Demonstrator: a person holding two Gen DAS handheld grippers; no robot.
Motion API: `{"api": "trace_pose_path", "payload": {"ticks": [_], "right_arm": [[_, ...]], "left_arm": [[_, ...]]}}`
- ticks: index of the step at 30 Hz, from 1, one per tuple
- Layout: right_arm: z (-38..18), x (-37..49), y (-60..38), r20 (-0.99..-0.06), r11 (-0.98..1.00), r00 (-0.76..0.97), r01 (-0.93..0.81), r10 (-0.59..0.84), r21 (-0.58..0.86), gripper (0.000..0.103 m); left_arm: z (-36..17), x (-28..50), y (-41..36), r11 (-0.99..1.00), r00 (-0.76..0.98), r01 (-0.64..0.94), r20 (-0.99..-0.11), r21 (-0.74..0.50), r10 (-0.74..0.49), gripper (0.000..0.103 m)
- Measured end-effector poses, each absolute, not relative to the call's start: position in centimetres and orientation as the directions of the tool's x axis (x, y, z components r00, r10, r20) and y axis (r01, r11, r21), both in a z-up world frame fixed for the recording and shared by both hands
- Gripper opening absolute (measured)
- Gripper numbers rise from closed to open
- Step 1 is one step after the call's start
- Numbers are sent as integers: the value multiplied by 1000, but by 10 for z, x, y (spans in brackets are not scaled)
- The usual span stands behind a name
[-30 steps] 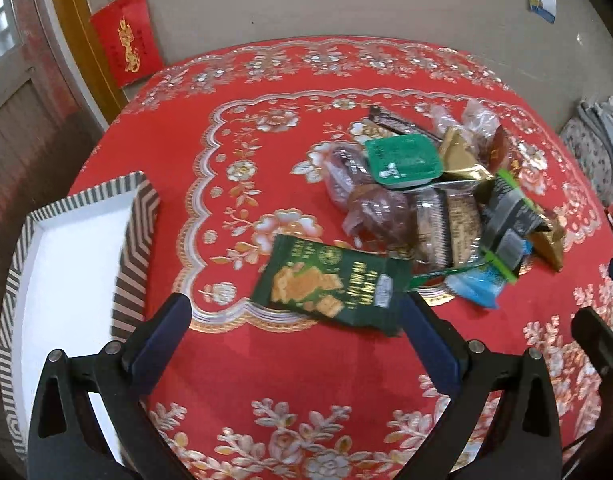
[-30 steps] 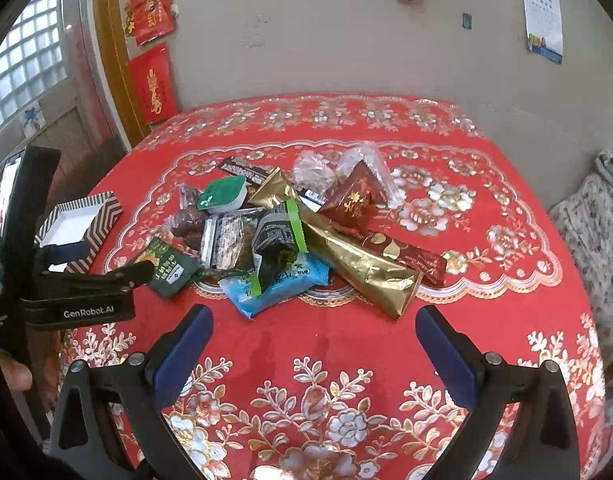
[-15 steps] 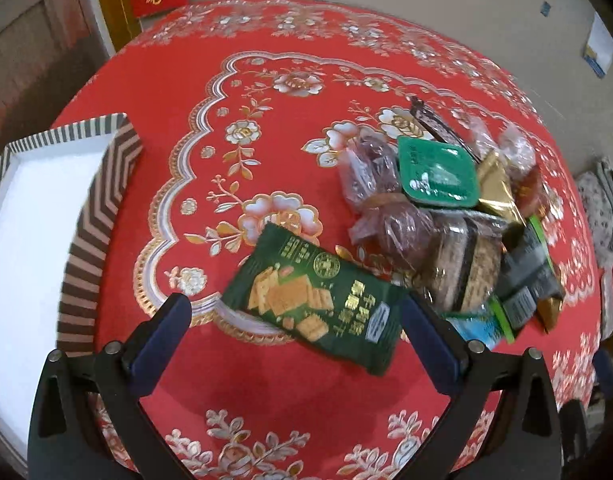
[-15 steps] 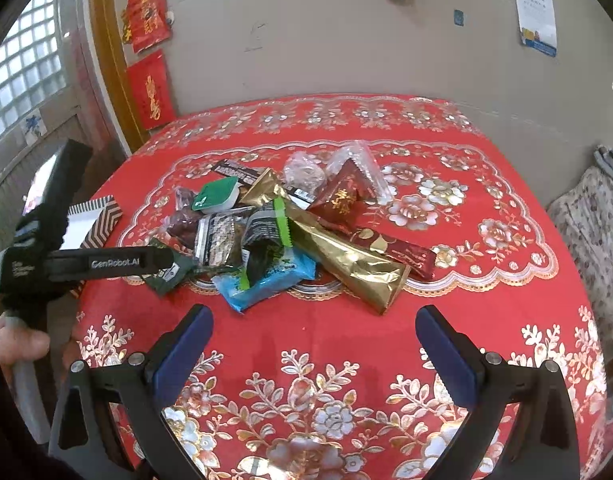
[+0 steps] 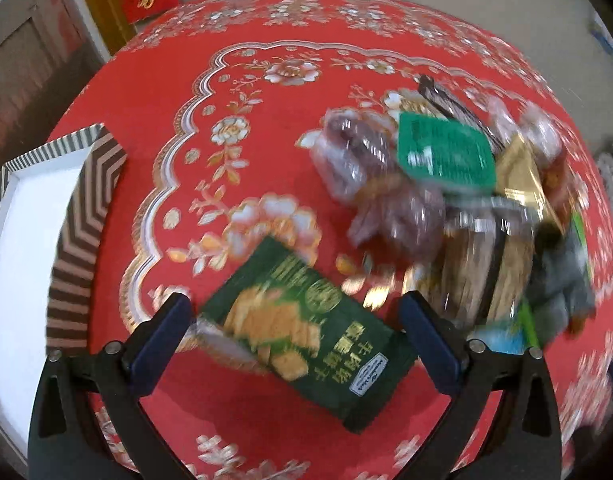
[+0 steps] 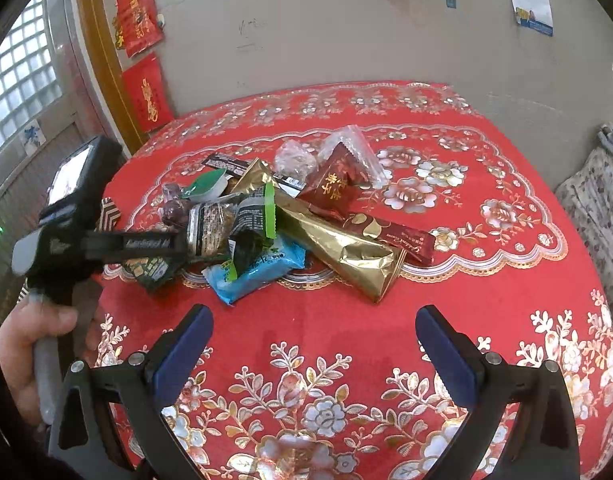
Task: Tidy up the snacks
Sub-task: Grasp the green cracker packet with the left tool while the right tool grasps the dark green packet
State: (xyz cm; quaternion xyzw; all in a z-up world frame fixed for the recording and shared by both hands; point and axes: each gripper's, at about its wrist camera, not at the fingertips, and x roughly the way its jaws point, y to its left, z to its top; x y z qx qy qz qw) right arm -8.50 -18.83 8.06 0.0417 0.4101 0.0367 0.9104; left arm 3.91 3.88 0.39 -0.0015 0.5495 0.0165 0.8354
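A dark green cracker packet (image 5: 306, 332) lies flat on the red tablecloth, between the open jaws of my left gripper (image 5: 294, 320), which hovers just over it. The packet also shows in the right wrist view (image 6: 148, 270) under the left gripper's finger (image 6: 138, 244). A pile of snacks (image 5: 458, 200) lies behind it: a green-lidded cup (image 5: 442, 152), clear-wrapped sweets, cereal bars, a blue packet (image 6: 258, 268) and a gold packet (image 6: 346, 248). My right gripper (image 6: 314, 340) is open and empty over bare cloth in front of the pile.
A box with a white inside and a brown-striped rim (image 5: 86, 216) stands at the table's left edge. A wall runs behind the round table. A cloth-covered chair (image 6: 598, 200) stands to the right. A hand (image 6: 30, 344) holds the left gripper's handle.
My left gripper has moved forward and down onto the green cracker packet, which now lies between its jaws. The right gripper has hardly moved.
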Motion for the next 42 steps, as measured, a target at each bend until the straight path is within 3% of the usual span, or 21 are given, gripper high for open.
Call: {"api": "trace_pose_path", "payload": {"ticks": [4,10,25,31,34,37,38,39,40,41,42], "right_arm": [[82,-84,-189,-739,994,667,-37,102,104,102],[79,-77,-185,-742,990,658,-43,130,135,102],[66,-29,-160,-744,982,657,32,120,187,101],[61,-9,-166,-751,962,636,49,177,269,91],[60,-4,-162,-756,967,631,38,174,254,80],[53,3,-158,-776,970,607,30,173,240,54],[52,3,-158,-775,969,605,26,180,245,40],[50,3,-159,-773,967,607,24,186,252,32],[49,3,-160,-771,965,607,25,192,260,32],[48,2,-162,-764,961,613,23,204,275,32],[48,0,-163,-757,958,619,21,211,285,32]], "left_arm": [[7,14,61,1000,373,-9,-927,28,29,103],[21,-3,84,998,402,-39,-915,-55,-35,103],[8,15,56,1000,404,12,-915,5,0,103],[8,17,58,1000,419,23,-908,6,-4,103],[8,17,58,1000,429,25,-903,7,-4,103],[8,14,57,999,442,33,-897,10,-6,103],[8,12,57,999,450,40,-893,10,-9,103],[8,10,57,999,456,46,-890,11,-11,101],[9,8,57,999,462,54,-887,11,-15,99],[11,6,57,998,471,58,-882,11,-17,92],[13,4,57,998,482,62,-876,13,-19,77]]}}
